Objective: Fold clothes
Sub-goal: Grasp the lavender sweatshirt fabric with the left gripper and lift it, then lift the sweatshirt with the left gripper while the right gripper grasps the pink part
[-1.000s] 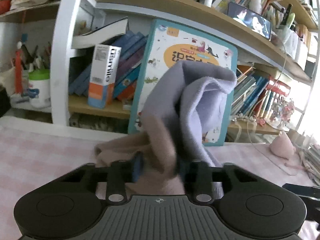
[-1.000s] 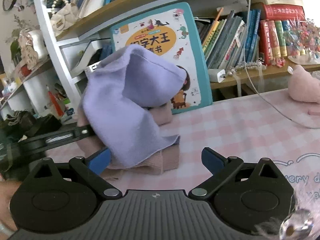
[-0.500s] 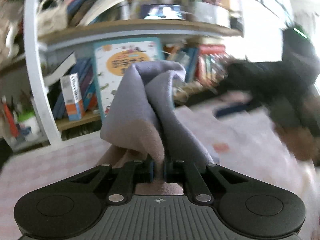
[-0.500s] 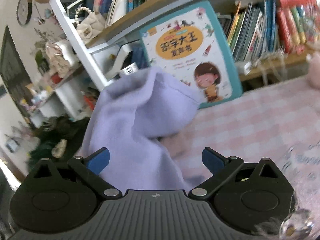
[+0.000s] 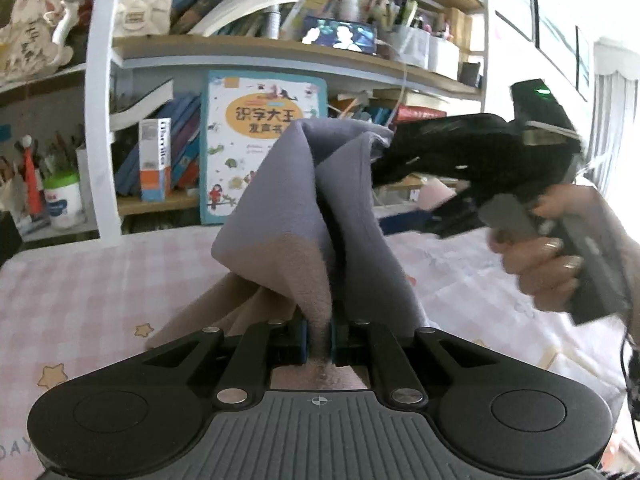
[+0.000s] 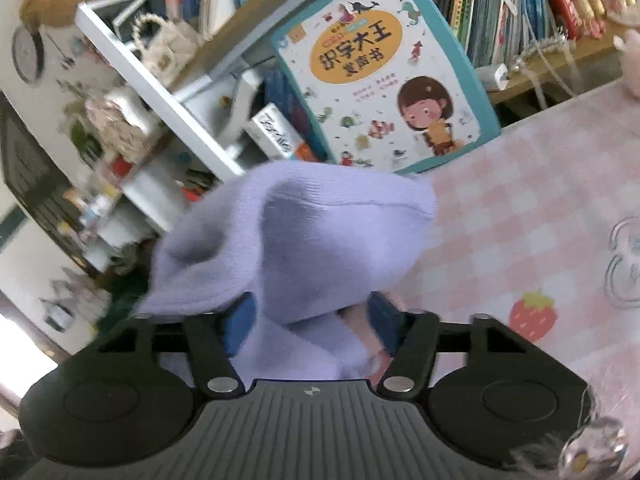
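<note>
Since a second ago the right gripper (image 6: 312, 316), jaws spread, has closed in around the lavender garment (image 5: 340, 208); the left gripper (image 5: 319, 340) still pinches it above the checked table (image 5: 80, 272). At 12 o'clock, a shelved book (image 6: 384, 68) reads 识字大王.
</note>
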`<action>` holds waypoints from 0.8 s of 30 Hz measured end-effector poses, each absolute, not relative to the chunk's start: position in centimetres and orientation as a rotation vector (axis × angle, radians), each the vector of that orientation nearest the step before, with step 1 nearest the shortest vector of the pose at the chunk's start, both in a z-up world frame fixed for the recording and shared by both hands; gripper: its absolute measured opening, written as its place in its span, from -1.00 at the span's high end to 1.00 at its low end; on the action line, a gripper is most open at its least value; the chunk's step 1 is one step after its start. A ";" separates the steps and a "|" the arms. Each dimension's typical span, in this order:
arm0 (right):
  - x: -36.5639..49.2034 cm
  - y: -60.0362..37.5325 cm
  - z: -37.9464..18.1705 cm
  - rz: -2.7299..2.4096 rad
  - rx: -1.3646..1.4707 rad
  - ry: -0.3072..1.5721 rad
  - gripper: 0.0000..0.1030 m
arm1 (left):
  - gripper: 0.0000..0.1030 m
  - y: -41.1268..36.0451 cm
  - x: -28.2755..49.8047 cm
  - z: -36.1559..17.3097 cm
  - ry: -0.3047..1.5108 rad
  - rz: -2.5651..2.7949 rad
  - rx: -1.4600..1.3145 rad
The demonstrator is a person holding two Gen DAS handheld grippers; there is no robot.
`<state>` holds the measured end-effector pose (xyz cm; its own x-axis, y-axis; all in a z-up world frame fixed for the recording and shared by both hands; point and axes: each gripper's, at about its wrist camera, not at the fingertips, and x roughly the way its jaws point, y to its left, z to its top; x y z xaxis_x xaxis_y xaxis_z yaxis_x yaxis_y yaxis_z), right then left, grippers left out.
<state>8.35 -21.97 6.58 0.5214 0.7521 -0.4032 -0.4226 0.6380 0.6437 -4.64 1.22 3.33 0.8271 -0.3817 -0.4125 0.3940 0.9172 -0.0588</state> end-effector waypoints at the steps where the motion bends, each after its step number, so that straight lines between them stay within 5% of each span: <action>1: 8.3 -22.1 6.8 0.745 0.515 0.717 -0.60 | 0.72 1.2 -4.6 3.4 0.429 -0.408 0.028; 4: 8.3 -22.2 7.7 0.752 0.519 0.703 -0.61 | 0.69 1.3 -4.4 3.6 0.422 -0.404 0.020; 7: 8.4 -22.3 8.5 0.759 0.524 0.689 -0.69 | 0.46 1.2 -4.4 3.7 0.412 -0.411 0.018; 16: 9.7 -21.5 9.3 0.777 0.547 0.691 -0.73 | 0.46 -0.2 -5.4 3.3 0.403 -0.443 0.079; 17: 10.3 -20.9 8.7 0.776 0.552 0.709 -0.50 | 0.46 -0.1 -5.5 3.3 0.404 -0.443 0.084; 20: 12.3 -19.9 6.4 0.772 0.569 0.784 0.88 | 0.17 0.6 -5.9 3.4 0.405 -0.434 0.061; 23: 13.2 -21.1 5.8 0.717 0.595 0.766 0.89 | -0.34 2.0 -6.4 4.1 0.374 -0.430 0.010; 24: 13.3 -21.8 6.3 0.691 0.577 0.729 0.90 | -0.35 2.5 -6.6 4.4 0.357 -0.426 0.000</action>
<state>13.27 -21.81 6.34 0.5496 0.7341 -0.3987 -0.3584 0.6383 0.6813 -6.62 2.50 4.42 0.8496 -0.4040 -0.3390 0.4041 0.9117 -0.0738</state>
